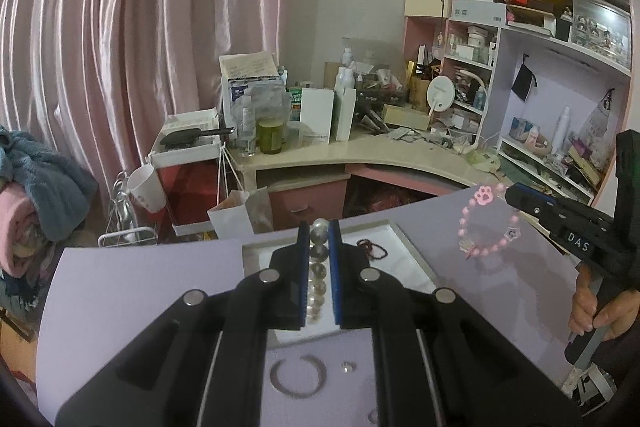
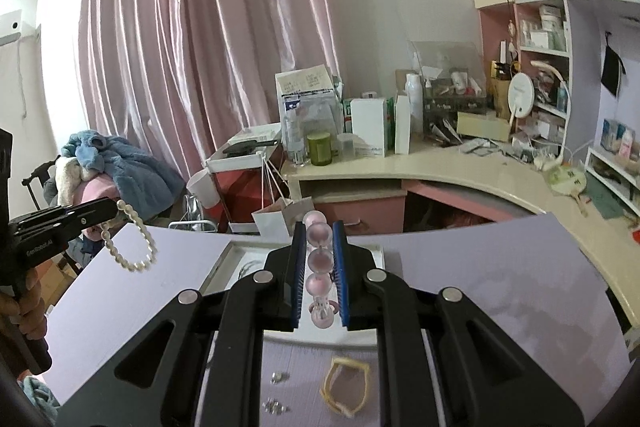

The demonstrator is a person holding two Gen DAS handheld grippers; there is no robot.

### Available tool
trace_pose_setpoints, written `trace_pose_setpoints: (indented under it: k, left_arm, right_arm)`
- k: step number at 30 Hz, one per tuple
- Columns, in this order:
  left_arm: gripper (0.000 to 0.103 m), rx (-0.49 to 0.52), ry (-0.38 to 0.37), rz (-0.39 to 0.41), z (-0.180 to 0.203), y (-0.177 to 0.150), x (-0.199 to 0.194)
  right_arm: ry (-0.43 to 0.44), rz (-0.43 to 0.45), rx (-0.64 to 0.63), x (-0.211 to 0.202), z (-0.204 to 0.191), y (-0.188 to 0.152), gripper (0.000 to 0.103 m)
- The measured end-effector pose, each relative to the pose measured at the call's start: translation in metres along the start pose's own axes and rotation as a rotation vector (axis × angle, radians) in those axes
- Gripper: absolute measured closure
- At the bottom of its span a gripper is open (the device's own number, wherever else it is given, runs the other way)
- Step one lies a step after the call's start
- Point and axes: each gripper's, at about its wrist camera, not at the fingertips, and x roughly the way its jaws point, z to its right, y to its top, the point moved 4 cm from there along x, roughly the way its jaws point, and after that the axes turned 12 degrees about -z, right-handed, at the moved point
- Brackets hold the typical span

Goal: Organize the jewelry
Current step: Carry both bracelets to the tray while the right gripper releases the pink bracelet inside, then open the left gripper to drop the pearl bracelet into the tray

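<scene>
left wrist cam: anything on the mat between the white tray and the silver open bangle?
Nothing visible. In the left wrist view the lilac mat looks bare between the white tray and the silver bangle; the tongs' body hides the flanks.

lilac mat mostly bare, tray mid-mat, cluttered desk behind

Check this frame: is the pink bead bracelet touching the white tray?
Apart. In the left wrist view the pink bead bracelet hangs from the right gripper, clear of the white tray.
</scene>
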Motion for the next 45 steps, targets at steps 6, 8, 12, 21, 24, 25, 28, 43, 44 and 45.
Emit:
trace_pose_setpoints:
  k: [6,8,12,21,24,25,28,43,44,45]
  left_arm:
    - [0.094,-0.014,-0.008,-0.012,-0.005,0.015,0.026]
    - [0.094,-0.014,-0.006,-0.020,-0.007,0.017,0.035]
    - [0.094,-0.019,-0.010,-0.044,-0.010,0.019,0.057]
    - [0.094,-0.027,-0.035,-0.097,-0.018,0.019,0.102]
    - [0.094,-0.029,-0.043,-0.112,-0.020,0.019,0.115]
    - [0.094,-0.029,-0.044,-0.115,-0.020,0.020,0.118]
    - [0.094,-0.031,-0.050,-0.132,-0.023,0.018,0.129]
    - [0.088,-0.024,-0.043,-0.168,-0.016,0.015,0.165]
    - [0.080,-0.026,-0.025,-0.171,-0.016,0.015,0.167]
    - [0.060,-0.031,-0.020,-0.171,-0.016,0.015,0.167]
  right_arm:
    - [0.007,-0.045,-0.009,0.036,-0.002,0.007,0.089]
    - [0.010,-0.080,-0.014,0.053,-0.004,0.004,0.089]
    - [0.024,-0.158,-0.021,0.089,-0.011,-0.007,0.089]
    - [0.051,-0.264,-0.003,0.142,-0.010,-0.026,0.088]
    - [0.035,-0.262,0.003,0.145,-0.005,-0.027,0.068]
    - [0.024,-0.253,0.008,0.144,-0.002,-0.027,0.065]
    - [0.011,-0.249,0.037,0.143,0.008,-0.027,0.064]
    - [-0.006,-0.262,0.118,0.146,0.034,-0.031,0.064]
    - [-0.006,-0.262,0.121,0.145,0.035,-0.032,0.064]
    - [-0.007,-0.262,0.125,0.143,0.035,-0.033,0.064]
